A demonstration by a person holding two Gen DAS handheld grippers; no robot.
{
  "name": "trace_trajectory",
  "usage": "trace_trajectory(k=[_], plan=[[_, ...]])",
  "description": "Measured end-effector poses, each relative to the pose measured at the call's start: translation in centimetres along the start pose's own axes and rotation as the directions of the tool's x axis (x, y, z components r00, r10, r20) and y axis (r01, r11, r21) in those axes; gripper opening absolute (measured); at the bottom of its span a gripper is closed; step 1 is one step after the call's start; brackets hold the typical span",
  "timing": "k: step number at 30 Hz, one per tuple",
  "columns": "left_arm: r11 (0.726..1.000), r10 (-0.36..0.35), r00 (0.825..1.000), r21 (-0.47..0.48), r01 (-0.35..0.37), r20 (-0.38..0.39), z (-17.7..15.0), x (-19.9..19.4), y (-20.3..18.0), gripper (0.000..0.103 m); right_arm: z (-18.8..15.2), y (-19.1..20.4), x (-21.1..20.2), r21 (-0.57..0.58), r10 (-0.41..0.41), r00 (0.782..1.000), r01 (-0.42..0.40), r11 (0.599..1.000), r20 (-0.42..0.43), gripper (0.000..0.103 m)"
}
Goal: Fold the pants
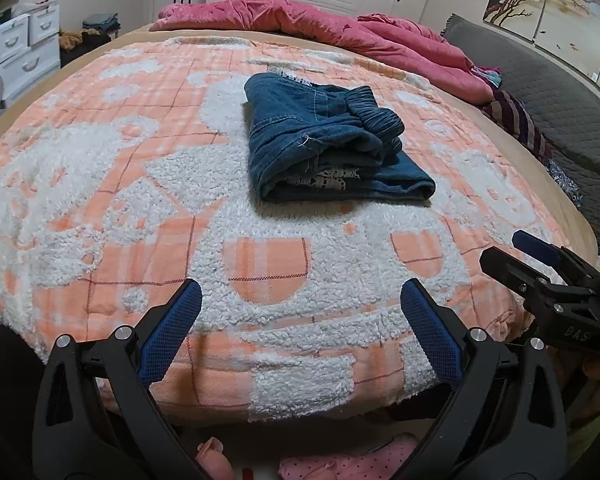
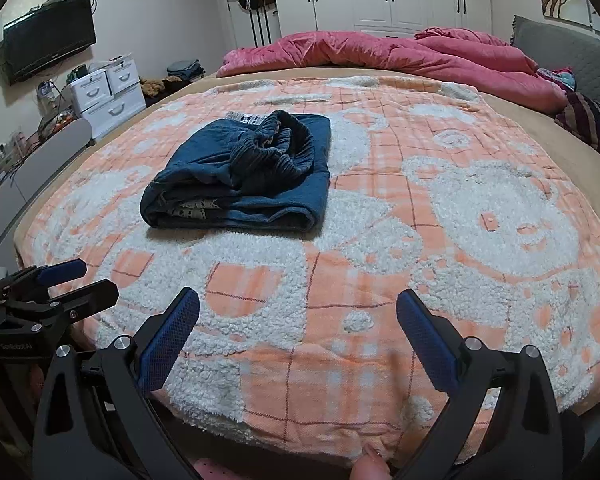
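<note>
Here both pairs of fingers (image 1: 300, 300) (image 2: 298, 308) gape wide and empty near the bed's (image 2: 380, 280) edge; the folded pants (image 1: 328, 140) lie well ahead. Any last tidy should press the waistband flat. Only the right view shows its bunched ribbing from above.

Left gripper (image 1: 300, 320): matte black angular arms with triangular cut-outs, silver round screws at pivots, fingers (image 1: 170, 332) faced with blue mesh-textured pads. Right gripper (image 2: 298, 328): same black frame, silver screws, blue knurled fingers (image 2: 426, 340). Seen from left wrist view, right gripper's side bears raised letters "DAS". From right wrist view, left gripper's body carries small white lettering, too small to read surely.
</note>
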State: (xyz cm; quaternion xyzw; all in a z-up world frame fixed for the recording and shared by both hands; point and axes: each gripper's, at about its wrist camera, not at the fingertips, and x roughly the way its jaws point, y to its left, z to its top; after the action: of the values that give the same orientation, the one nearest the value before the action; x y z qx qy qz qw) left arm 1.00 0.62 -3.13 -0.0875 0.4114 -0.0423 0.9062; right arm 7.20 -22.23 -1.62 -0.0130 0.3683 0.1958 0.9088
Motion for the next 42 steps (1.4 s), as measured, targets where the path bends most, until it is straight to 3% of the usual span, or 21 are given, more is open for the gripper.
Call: trace_trajectory(k=[19,42], plan=[[0.999,0.033,0.999,-0.002,-0.033,0.006,0.40,-0.38,0.26,0.093,0.07,-0.32,0.11,0.004,0.004,1.000,-0.004,1.000,-0.008,0.099],[1.000,0.003,1.000,-0.004,-0.003,0.006,0.45,-0.72,0.09,0.094,0.27,-0.42,-0.13,-0.001,-0.007,1.000,0.007,1.000,-0.006,0.099]])
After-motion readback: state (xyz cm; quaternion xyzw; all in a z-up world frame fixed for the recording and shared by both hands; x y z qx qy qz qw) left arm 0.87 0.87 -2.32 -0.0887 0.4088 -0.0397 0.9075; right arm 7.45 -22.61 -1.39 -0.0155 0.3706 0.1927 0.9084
